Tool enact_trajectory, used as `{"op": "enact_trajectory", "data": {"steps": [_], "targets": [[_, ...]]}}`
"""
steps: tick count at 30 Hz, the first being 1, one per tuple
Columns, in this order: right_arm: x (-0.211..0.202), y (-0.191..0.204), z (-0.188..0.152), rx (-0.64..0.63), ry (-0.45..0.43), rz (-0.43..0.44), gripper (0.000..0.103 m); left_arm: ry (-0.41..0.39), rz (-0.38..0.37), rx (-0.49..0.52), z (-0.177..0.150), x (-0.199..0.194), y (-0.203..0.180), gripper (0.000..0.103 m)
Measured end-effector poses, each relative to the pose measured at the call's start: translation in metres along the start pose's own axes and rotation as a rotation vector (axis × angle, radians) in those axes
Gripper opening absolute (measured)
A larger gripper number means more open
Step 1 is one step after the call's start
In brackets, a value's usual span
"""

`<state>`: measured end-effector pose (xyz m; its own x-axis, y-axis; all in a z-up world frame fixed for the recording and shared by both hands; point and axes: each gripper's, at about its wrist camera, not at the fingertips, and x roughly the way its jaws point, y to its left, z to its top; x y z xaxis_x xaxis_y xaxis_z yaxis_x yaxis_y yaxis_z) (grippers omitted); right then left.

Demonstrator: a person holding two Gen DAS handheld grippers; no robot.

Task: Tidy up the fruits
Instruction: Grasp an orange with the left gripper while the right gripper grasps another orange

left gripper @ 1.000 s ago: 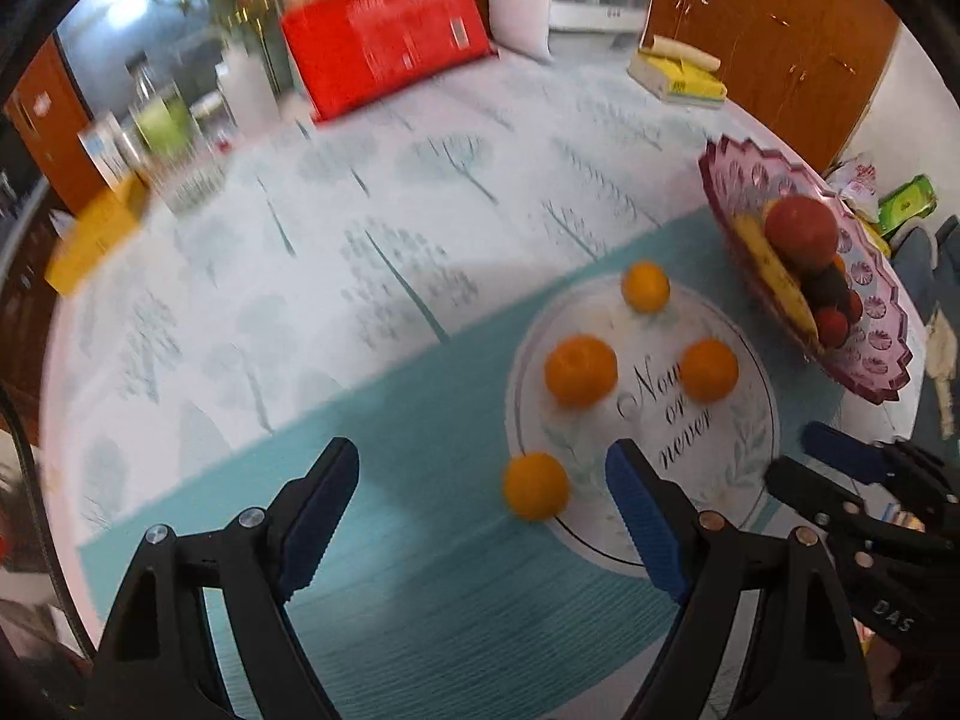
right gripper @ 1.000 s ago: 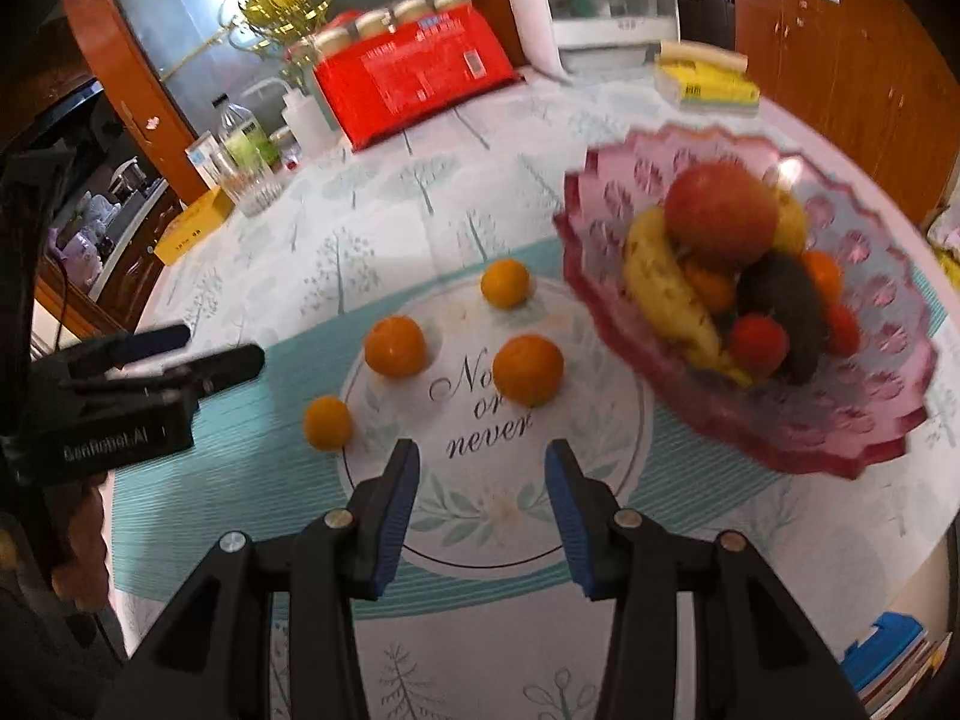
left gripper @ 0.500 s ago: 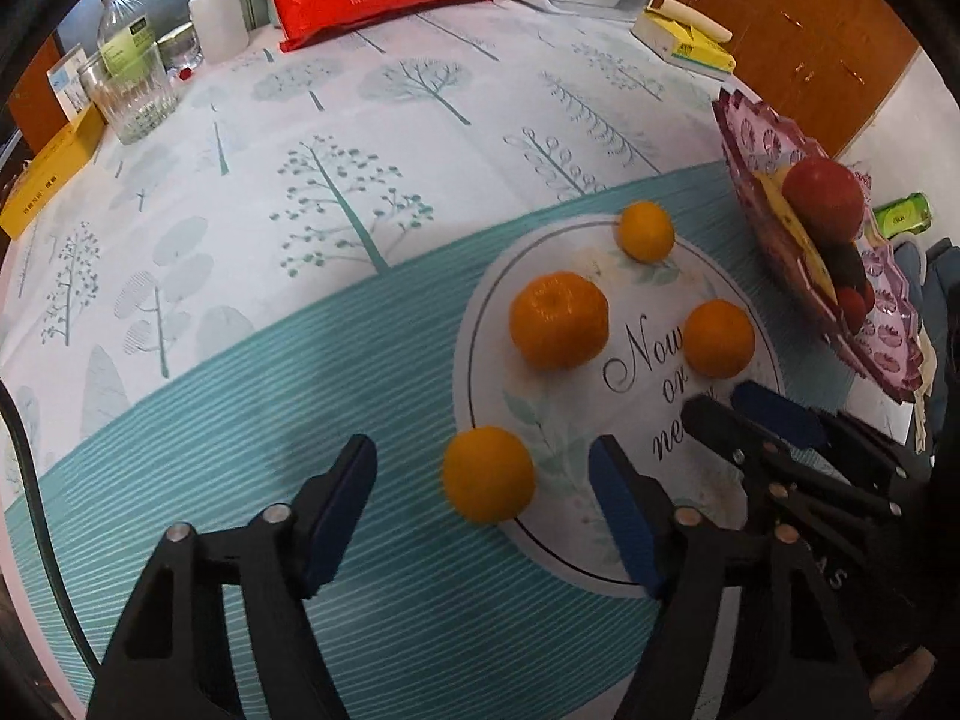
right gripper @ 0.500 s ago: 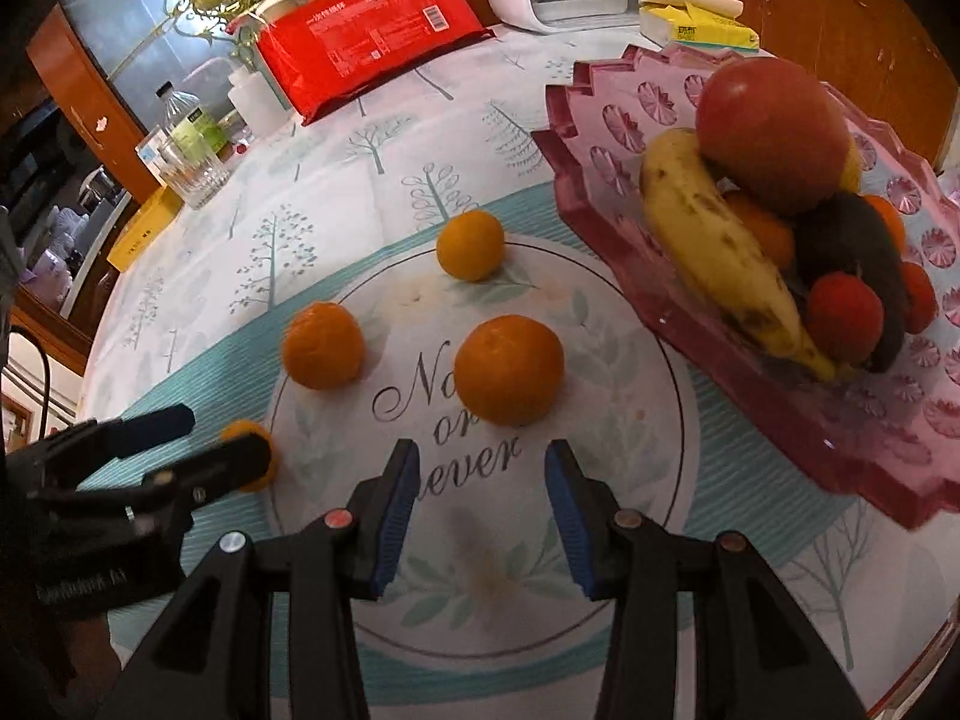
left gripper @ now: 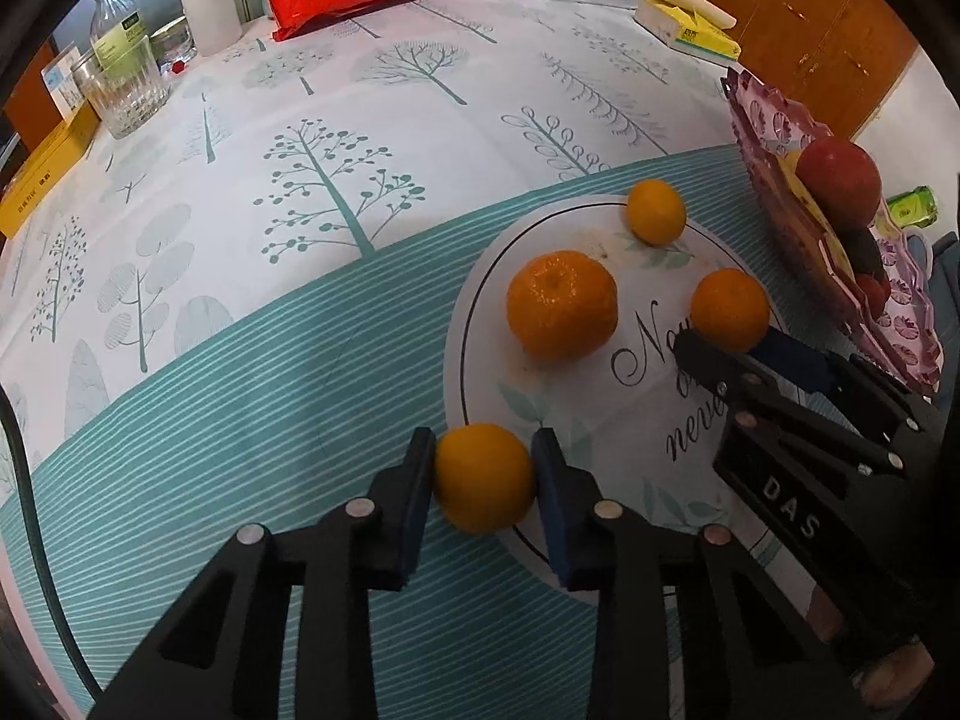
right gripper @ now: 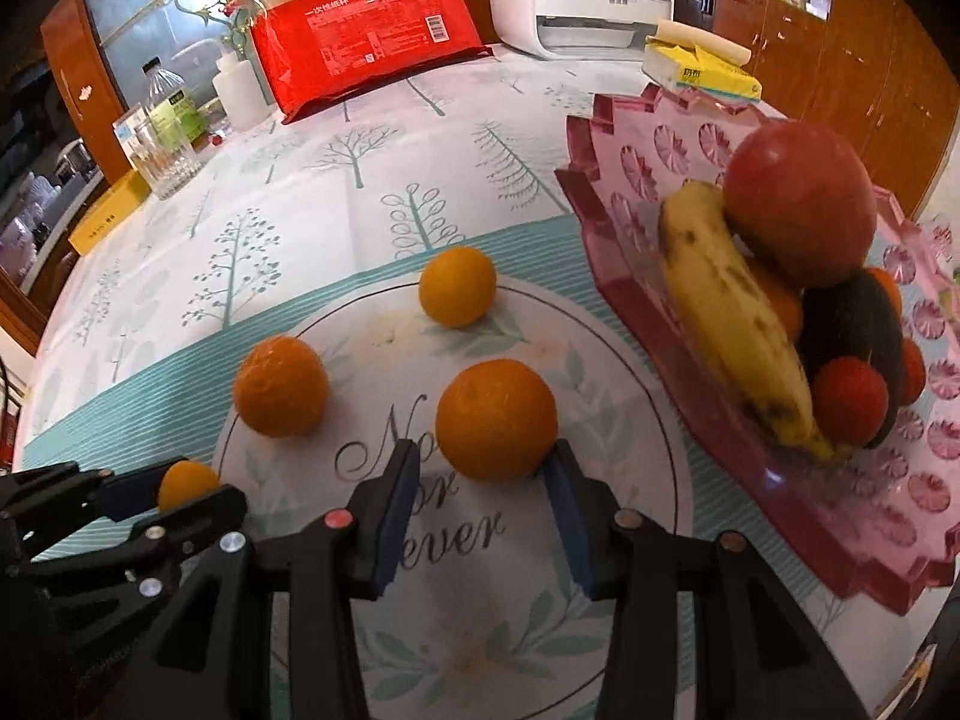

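On the tree-printed tabletop (left gripper: 336,192), the left gripper (left gripper: 483,474) has its jaws clamped on a small orange mandarin (left gripper: 483,477) at the round white mat's (right gripper: 480,630) edge. The right gripper (right gripper: 486,480) has its jaws apart around a larger round orange (right gripper: 495,420), near the pink glass fruit bowl (right gripper: 636,192).

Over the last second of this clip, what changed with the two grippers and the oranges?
The left hand-held gripper moved forward and down, and its jaws closed from wide open onto the nearest orange at the mat's edge. The right hand-held gripper advanced to the orange on the mat and now brackets it, jaws open. The other two oranges and the pink fruit bowl stayed put.
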<state>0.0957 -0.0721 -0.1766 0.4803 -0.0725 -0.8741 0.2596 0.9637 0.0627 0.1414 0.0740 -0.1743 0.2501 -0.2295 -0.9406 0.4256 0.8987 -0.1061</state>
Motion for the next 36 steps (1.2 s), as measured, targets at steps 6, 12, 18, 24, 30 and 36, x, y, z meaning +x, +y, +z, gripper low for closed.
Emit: {"op": "enact_trajectory", "data": {"steps": [6, 12, 18, 24, 30, 36], "targets": [[0.004, 0.001, 0.004, -0.001, -0.025, -0.033, 0.04, -0.008, 0.006, 0.0, -0.002, 0.002, 0.001, 0.031], [0.003, 0.001, 0.002, -0.009, -0.039, -0.034, 0.038, -0.008, 0.015, -0.018, -0.008, -0.003, 0.004, 0.031], [-0.003, 0.003, -0.006, -0.016, -0.024, 0.017, 0.038, -0.016, 0.029, -0.032, -0.017, -0.012, 0.006, 0.031], [-0.022, 0.012, -0.025, -0.041, -0.018, 0.075, 0.038, -0.04, 0.039, -0.037, -0.025, -0.031, 0.006, 0.031], [-0.059, 0.011, -0.033, -0.05, -0.057, 0.12, 0.038, -0.089, 0.043, -0.008, -0.028, -0.061, -0.01, 0.031], [-0.114, -0.006, -0.028, -0.05, -0.137, 0.118, 0.038, -0.152, 0.015, 0.074, -0.015, -0.098, -0.048, 0.031]]}}
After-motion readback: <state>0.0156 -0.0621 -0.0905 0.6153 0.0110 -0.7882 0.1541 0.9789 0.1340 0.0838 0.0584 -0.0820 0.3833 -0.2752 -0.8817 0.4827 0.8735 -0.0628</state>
